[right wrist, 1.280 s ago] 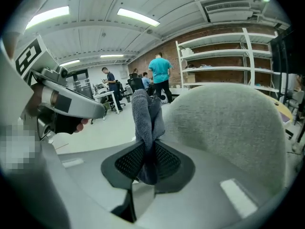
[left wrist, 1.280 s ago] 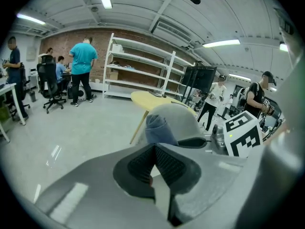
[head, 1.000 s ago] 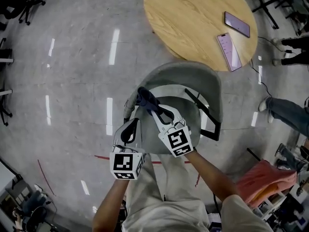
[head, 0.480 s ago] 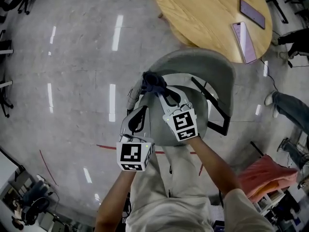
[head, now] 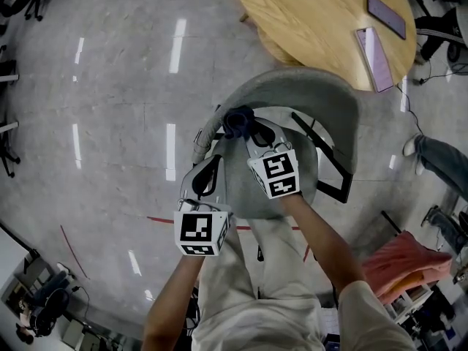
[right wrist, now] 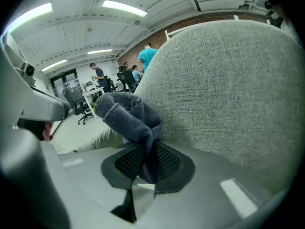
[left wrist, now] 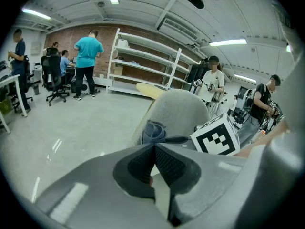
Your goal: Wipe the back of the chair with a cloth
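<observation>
A grey fabric chair [head: 292, 97] stands below me, its curved back [right wrist: 228, 89] filling the right gripper view. My right gripper [head: 248, 129] is shut on a dark blue cloth [head: 238, 120], bunched against the left end of the chair back [left wrist: 178, 111]. The cloth [right wrist: 131, 116] bulges out above the closed jaws. My left gripper [head: 207, 174] hangs just left of the chair seat, jaws shut with nothing between them. In the left gripper view the cloth [left wrist: 153, 131] shows ahead, beside the right gripper's marker cube [left wrist: 217, 136].
A round wooden table [head: 322, 20] with two phones [head: 374, 46] stands behind the chair. A black armrest [head: 325, 163] lies at the chair's right. A person's leg [head: 435, 163] is at the right edge. Other people and shelves [left wrist: 147, 63] stand far off.
The right gripper has carried the cloth up and a little right along the chair back's left end. The left gripper has stayed low beside the seat.
</observation>
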`<state>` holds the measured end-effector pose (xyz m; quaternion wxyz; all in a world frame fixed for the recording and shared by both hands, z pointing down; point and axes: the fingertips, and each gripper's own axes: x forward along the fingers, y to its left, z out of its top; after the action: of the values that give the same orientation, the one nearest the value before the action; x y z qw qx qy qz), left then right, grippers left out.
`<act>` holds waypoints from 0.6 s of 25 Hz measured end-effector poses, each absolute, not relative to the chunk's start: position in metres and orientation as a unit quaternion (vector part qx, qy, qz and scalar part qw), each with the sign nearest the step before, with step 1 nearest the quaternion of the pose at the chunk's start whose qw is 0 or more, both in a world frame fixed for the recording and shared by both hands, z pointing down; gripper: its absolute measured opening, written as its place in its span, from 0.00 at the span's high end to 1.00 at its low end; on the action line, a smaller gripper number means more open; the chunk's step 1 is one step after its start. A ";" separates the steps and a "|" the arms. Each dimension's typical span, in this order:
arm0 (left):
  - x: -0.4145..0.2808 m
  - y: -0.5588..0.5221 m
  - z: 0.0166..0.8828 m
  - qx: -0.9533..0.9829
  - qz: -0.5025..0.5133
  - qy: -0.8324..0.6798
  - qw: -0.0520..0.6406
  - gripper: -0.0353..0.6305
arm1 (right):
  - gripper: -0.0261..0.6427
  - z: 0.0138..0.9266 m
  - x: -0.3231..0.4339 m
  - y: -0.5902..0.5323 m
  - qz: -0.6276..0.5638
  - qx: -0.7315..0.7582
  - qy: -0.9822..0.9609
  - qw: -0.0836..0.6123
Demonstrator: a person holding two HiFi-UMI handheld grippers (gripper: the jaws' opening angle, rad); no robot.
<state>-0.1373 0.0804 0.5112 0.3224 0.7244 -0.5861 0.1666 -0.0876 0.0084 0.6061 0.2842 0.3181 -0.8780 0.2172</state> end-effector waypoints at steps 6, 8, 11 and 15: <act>-0.138 0.081 0.513 0.724 0.169 -0.586 0.322 0.95 | 0.85 0.610 -0.087 -0.004 0.233 0.335 -0.870 0.276; -0.137 0.081 0.513 0.724 0.170 -0.586 0.323 0.95 | 0.85 0.609 -0.085 -0.005 0.232 0.337 -0.869 0.277; -0.136 0.081 0.513 0.724 0.170 -0.586 0.322 0.95 | 0.85 0.610 -0.080 -0.007 0.233 0.344 -0.866 0.278; -0.130 0.078 0.513 0.727 0.170 -0.583 0.321 0.95 | 0.85 0.608 -0.065 -0.018 0.239 0.366 -0.857 0.273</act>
<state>-0.1301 0.0782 0.5132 0.3205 0.7266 -0.5834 0.1702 -0.0649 -0.0175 0.6084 0.2729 0.3662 -0.8570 0.2388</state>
